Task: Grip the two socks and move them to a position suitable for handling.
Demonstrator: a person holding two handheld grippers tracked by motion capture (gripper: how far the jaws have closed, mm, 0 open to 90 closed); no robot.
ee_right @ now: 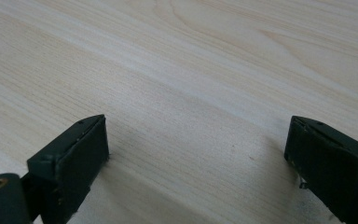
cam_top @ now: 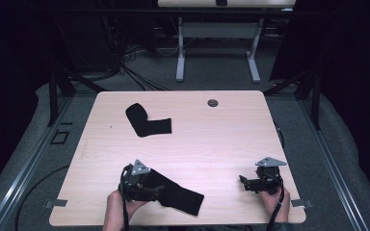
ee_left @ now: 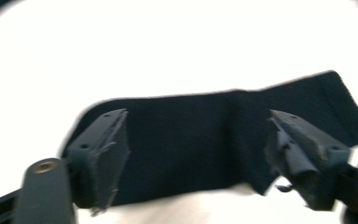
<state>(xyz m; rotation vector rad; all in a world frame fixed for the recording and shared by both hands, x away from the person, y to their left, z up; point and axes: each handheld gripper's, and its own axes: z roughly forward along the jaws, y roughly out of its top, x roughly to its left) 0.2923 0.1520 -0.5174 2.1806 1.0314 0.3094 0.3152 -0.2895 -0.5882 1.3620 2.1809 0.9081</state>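
Note:
A black sock [cam_top: 183, 197] lies flat near the table's front edge, left of centre. My left gripper [cam_top: 156, 189] sits at its left end, pointing right over it. In the left gripper view the jaws stand wide apart over the sock [ee_left: 186, 149], and the pads do not press on it; my left gripper [ee_left: 196, 122] is open. A second black sock [cam_top: 147, 123], bent in an L, lies farther back on the left half of the table. My right gripper [cam_top: 245, 182] rests at the front right, open over bare wood [ee_right: 196, 154], with nothing between its fingers.
The light wooden table [cam_top: 231, 139] has a round grommet hole [cam_top: 213, 102] near its far edge. A white-legged desk [cam_top: 217, 33] stands beyond it, with cables [cam_top: 135, 72] on the floor. Metal rails run along both sides.

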